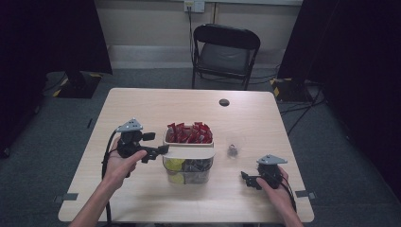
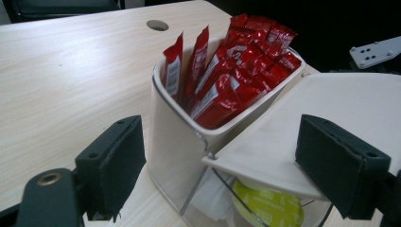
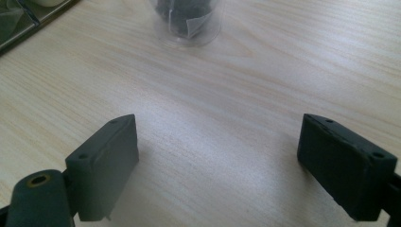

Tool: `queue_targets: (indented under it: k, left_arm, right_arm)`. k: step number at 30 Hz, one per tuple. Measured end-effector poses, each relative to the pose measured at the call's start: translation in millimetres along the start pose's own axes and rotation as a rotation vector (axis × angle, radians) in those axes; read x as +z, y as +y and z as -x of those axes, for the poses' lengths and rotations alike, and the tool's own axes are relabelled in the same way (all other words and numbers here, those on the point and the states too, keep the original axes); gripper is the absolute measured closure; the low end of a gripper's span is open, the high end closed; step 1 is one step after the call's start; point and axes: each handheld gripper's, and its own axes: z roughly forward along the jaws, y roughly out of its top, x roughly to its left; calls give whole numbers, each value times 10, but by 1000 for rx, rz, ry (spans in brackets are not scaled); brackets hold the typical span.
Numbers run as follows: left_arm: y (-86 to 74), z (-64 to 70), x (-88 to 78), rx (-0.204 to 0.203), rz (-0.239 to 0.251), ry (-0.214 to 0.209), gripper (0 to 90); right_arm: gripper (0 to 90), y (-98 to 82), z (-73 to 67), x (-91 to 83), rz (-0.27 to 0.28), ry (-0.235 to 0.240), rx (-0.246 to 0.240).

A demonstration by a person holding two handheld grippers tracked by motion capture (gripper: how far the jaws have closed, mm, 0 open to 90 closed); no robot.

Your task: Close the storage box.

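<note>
1. We see a clear plastic organiser box with a cream rim and a cream hinged lid (image 1: 188,152) at the middle of the pale wooden table (image 1: 142,109). Its far compartment holds upright red sachets (image 2: 236,61); the near compartment, under the lid, holds a yellow-topped pod (image 2: 267,208) and some darker items we cannot make out.
2. Our left gripper (image 1: 158,151) is at the box's left side, level with the lid. In the left gripper view its jaws stand apart, the corner of the box and the edge of the lid between them, with the pads not pressing on either.
3. We judge the box to be light, stiff and smooth-walled, so it could slide or tip under a sideways push. The thin lid looks like the best place to grip, at its free edge. The sachets look soft and loose.
4. Our right gripper (image 1: 249,180) rests low near the table's front right, jaws wide and holding nothing, pointing across bare wood towards a small clear plastic cup with dark contents (image 3: 187,19).
5. Both forearms enter from the near edge, the hands wrapped around the gripper bodies.
</note>
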Motion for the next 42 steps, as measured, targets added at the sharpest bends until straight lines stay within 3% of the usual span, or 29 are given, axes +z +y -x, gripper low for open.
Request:
queue_targets:
  k: [8,23,30,35,42]
  left_arm:
    - [-49,-14,47,-16,-23,-18,161]
    - [-158,-10,204,17,-93,0,162]
    - [-169,-21,206,9,-88,-4,153]
    - [-173,-11,182,27,-76,-7,157]
    - [-178,-75,33,16,-43,6,157]
  right_arm:
    - [128,0,0,0,0,0,0]
    - [128,1,2,1,0,2,0]
    - [128,1,2,1,0,2,0]
    - [128,1,2,1,0,2,0]
    - [127,5,8,6,1,1,-3]
